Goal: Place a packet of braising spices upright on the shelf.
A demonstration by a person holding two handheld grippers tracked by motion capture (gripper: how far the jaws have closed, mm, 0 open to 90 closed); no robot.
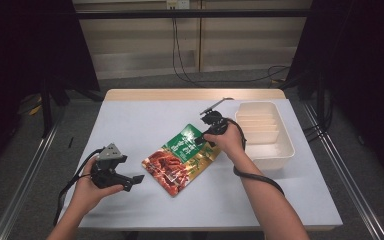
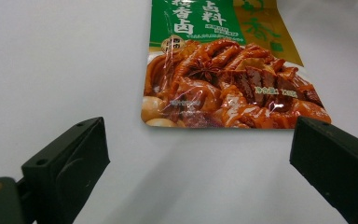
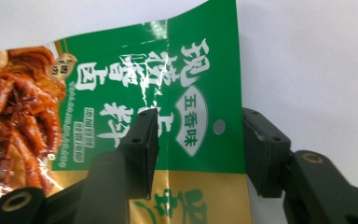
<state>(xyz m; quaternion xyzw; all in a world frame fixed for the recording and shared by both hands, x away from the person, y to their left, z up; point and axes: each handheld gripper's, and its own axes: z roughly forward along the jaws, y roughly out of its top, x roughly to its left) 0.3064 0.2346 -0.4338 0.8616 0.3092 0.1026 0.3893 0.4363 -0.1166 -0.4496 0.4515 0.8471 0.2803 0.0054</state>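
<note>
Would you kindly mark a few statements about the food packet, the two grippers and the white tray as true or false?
1. The food packet lies flat on the table. True.
2. The packet sits inside the white tray. False: it lies left of the tray.
3. The right gripper has its jaws astride the packet's green end. True.
4. The left gripper is clamped on the packet. False: its jaws stand wide open, short of the packet's edge.

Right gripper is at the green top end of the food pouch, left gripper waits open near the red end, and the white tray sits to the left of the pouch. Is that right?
Not quite: the white tray sits to the right of the food pouch, as the high view shows. The rest holds: the right gripper straddles the pouch's green top end, and the left gripper waits open near the red end.
</note>
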